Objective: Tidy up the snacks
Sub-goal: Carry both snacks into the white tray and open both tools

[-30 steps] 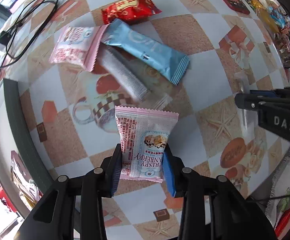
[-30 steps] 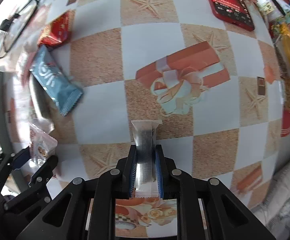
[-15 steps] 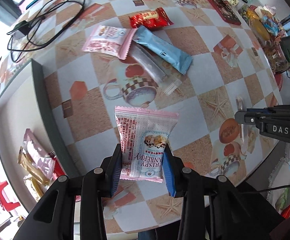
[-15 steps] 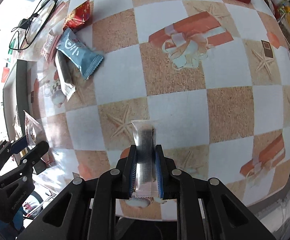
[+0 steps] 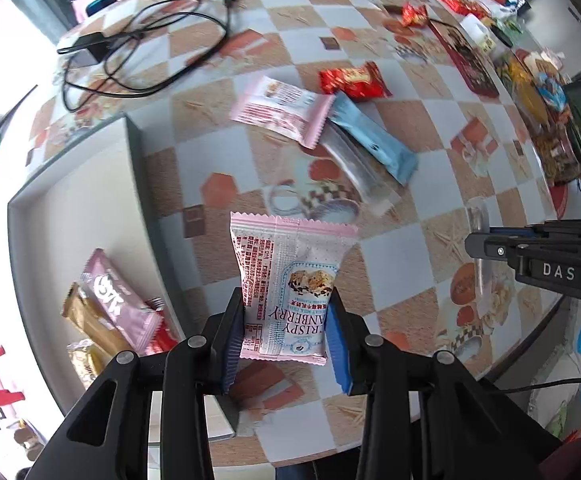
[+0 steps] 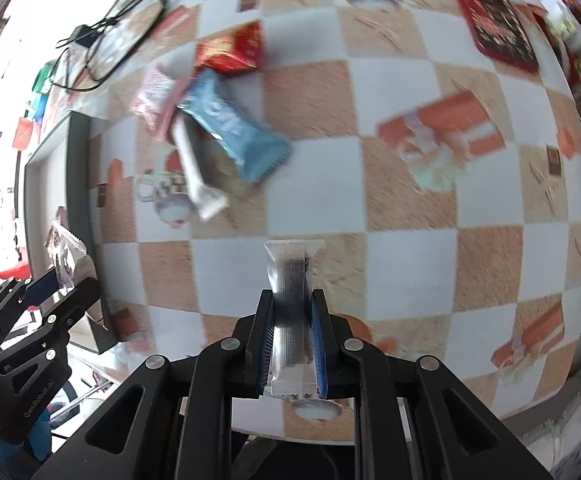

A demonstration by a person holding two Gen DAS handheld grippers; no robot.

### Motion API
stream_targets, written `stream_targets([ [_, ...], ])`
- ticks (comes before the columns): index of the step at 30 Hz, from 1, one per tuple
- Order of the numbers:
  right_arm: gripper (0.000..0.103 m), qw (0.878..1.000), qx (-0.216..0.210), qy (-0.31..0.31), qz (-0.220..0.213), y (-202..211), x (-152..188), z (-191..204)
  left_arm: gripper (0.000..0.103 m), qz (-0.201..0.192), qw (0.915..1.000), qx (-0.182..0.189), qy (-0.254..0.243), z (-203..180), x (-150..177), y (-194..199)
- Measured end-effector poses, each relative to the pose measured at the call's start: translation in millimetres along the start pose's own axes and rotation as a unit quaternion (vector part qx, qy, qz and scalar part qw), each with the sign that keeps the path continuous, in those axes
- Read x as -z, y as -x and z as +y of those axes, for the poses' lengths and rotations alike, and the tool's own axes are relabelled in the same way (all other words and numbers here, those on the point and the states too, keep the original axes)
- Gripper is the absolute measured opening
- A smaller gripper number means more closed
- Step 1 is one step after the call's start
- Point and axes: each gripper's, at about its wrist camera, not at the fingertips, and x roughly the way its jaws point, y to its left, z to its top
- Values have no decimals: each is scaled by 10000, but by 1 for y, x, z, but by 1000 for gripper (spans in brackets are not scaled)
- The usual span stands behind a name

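My left gripper (image 5: 286, 332) is shut on a pink cranberry snack packet (image 5: 288, 280) and holds it above the table, beside a grey tray (image 5: 138, 168) that holds several snacks (image 5: 110, 312). My right gripper (image 6: 292, 344) is shut on a clear silver stick packet (image 6: 292, 300) above the checkered table. On the table lie a pink packet (image 5: 282, 110), a blue bar (image 5: 374, 142), a clear stick packet (image 5: 354, 164) and a red packet (image 5: 352, 80). The right gripper shows at the right in the left wrist view (image 5: 478, 246); the left gripper shows at the lower left in the right wrist view (image 6: 64, 280).
A black cable and charger (image 5: 130, 52) lie at the table's far left. A dark red phone case (image 6: 498, 20) and more snacks (image 5: 530, 88) sit along the far right edge. The table's near edge (image 5: 530, 340) is close to both grippers.
Both grippers have risen and drawn back towards the near left with their packets held. The tray with its snacks has come into the left wrist view.
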Motion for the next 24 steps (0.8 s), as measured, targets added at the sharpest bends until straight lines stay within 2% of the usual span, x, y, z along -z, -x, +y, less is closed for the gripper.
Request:
stream_targets([
  [10,19,9987,-57,506,-88,5,-18,53,41,-191,9985,-88,505,36,1,5],
  [24,19,9925,-186,1198,-122,-2,-32,139,41,-338,9920,-193,1197,103,23,18],
])
